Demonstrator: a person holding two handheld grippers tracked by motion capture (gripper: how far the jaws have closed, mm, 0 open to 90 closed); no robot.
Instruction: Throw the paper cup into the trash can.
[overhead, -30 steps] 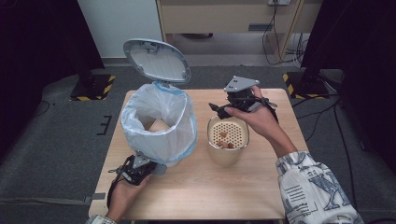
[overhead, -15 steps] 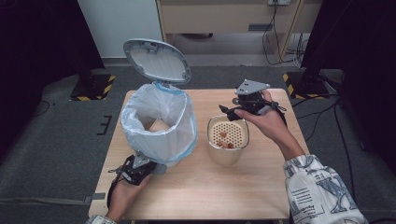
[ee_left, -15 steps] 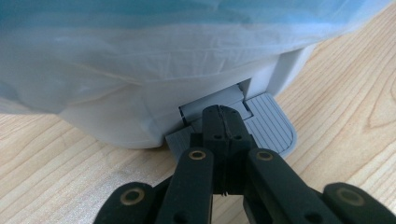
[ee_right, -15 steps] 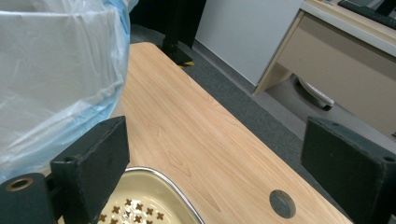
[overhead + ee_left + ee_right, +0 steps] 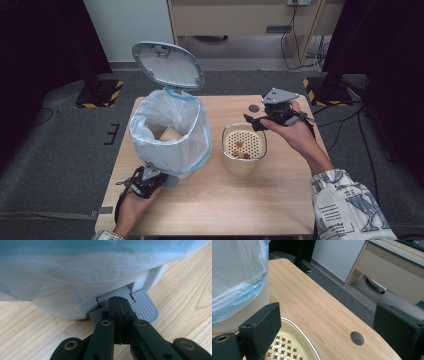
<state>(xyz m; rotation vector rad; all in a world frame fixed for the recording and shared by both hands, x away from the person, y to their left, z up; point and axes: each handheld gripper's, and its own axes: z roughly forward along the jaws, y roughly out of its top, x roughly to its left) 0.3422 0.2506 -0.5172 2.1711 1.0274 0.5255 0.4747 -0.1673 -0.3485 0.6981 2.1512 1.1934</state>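
We keep the closed left gripper [image 5: 119, 305] pressing the bin's pedal [image 5: 143, 308] while our wide-open, empty right gripper [image 5: 324, 322] lines its jaws over the strainer bowl's rim [image 5: 227, 131].

The person's left hand [image 5: 131, 207] comes in from the six o'clock edge of the high view, bare forearm pointing toward twelve, wrapped around the black two-jaw left gripper [image 5: 150, 178], which lies low and points toward one o'clock. In the left gripper view its black jaws are pressed flat together with no gap between them, aimed at twelve. The right forearm, in a white sleeve with dark print [image 5: 345, 202], rises from five o'clock toward eleven. The right hand [image 5: 292, 132] holds the black right gripper with its grey three-cornered plate [image 5: 252, 122] raised, pointing toward nine o'clock, its jaws standing wide apart with nothing between them.
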